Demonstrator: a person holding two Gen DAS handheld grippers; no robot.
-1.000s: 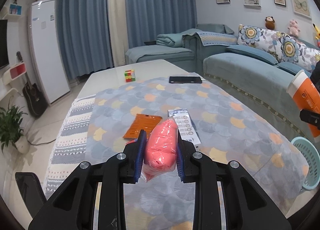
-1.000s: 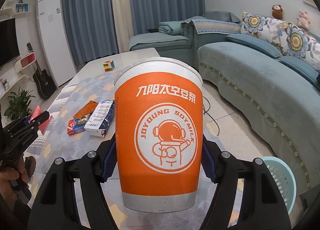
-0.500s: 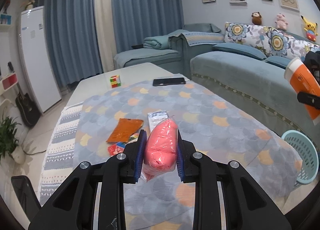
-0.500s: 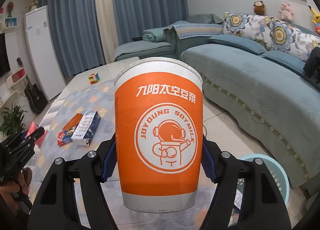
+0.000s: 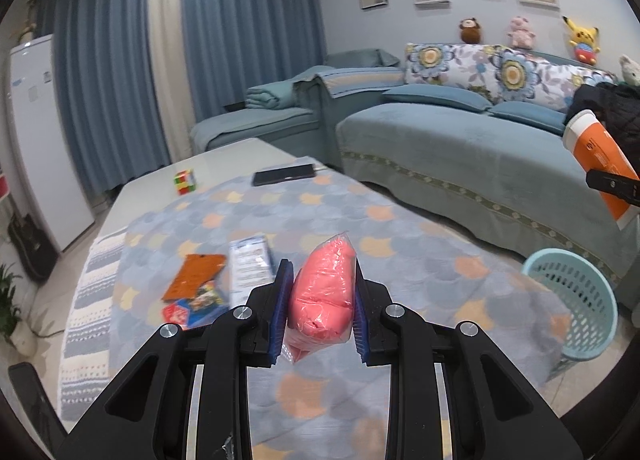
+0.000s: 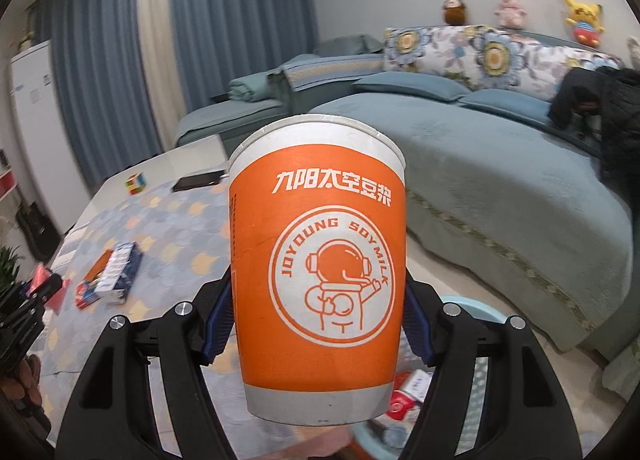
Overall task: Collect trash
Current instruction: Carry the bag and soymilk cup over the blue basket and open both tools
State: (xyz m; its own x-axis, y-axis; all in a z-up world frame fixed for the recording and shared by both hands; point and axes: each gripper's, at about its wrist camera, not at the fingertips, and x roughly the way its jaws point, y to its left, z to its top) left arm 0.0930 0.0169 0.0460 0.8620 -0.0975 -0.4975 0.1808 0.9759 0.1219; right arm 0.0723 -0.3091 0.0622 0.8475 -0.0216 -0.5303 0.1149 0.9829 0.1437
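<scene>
My left gripper (image 5: 319,280) is shut on a pink plastic bag (image 5: 326,288) and holds it above the table's patterned cloth (image 5: 400,244). My right gripper (image 6: 318,324) is shut on an orange and white paper cup (image 6: 320,272), upright, above the light blue basket (image 6: 480,308), which holds some trash under the cup. The cup (image 5: 600,164) and the basket (image 5: 576,300) also show at the right of the left wrist view. An orange packet (image 5: 196,270), a white and blue carton (image 5: 250,262) and a red wrapper (image 5: 180,310) lie on the cloth.
A Rubik's cube (image 5: 185,182) and a black phone (image 5: 284,175) sit at the table's far end. A teal sofa (image 5: 460,164) runs along the right, a black jacket (image 6: 600,108) on it. A white fridge (image 5: 36,148) and a guitar (image 5: 32,248) stand at left.
Both grippers have swung to the right: the table trash has slid left in both views. The basket has come closer and now lies under the cup.
</scene>
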